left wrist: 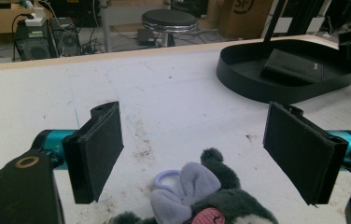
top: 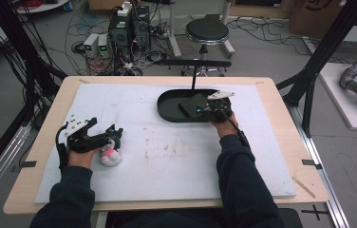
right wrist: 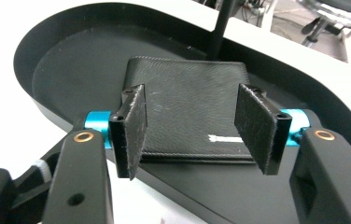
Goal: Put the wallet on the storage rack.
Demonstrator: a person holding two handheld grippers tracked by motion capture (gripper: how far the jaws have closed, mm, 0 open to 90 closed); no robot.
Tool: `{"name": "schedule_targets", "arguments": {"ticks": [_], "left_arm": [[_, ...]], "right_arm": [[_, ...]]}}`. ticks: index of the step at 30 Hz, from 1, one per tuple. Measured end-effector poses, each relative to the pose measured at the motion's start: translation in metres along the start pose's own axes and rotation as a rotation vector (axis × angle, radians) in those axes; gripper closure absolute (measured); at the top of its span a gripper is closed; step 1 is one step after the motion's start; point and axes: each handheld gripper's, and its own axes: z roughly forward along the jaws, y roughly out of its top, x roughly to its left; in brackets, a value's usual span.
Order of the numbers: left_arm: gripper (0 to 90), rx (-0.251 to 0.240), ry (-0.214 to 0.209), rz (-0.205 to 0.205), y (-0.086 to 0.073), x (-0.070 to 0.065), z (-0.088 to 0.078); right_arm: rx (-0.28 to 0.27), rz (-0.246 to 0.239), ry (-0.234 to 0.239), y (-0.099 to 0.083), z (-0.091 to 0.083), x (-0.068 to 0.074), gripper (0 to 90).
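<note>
- Step in hand, as I judge it: the right claw (right wrist: 197, 128) is lined up over the wallet (right wrist: 190, 105) in the black tray (right wrist: 38, 56), either about to take it or just clear of it; the pictures do not settle which.
- Right claw: released, jaws parted, pads not pressing on anything. In the right claw view the wallet lies flat at frame centre, behind and below the two jaws, wider than the gap between them.
- In the high view that claw (top: 206, 110) sits at the tray's (top: 167, 111) right end, upper centre of frame.
- Left claw (left wrist: 197, 149): released and wide, resting low over the tabletop (left wrist: 173, 102). The plush toy (left wrist: 201, 200) lies at the bottom centre of its view, between the jaws but touching neither.
- High view: toy (top: 111, 154) at lower left, just beside the left claw (top: 112, 134).
- Next move, if it is a pick: lower the jaws astride the wallet's narrower span, then close.
</note>
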Motion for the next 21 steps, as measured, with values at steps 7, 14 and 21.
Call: {"name": "schedule_targets", "arguments": {"ticks": [7, 14, 21], "left_arm": [[20.0, 0.002, -0.009, -0.013, 0.000, 0.000, 0.000], [19.8, -0.008, 0.011, -0.016, 0.002, 0.000, -0.002], [19.8, 0.004, 0.008, -0.012, 0.001, -0.003, -0.001]], "right_arm": [[-0.039, 0.076, -0.004, -0.019, -0.048, -0.027, 25.5], [-0.055, 0.064, -0.032, -0.054, -0.095, -0.045, 21.7], [-0.036, 0.032, -0.053, -0.085, -0.116, -0.050, 21.7]]}}
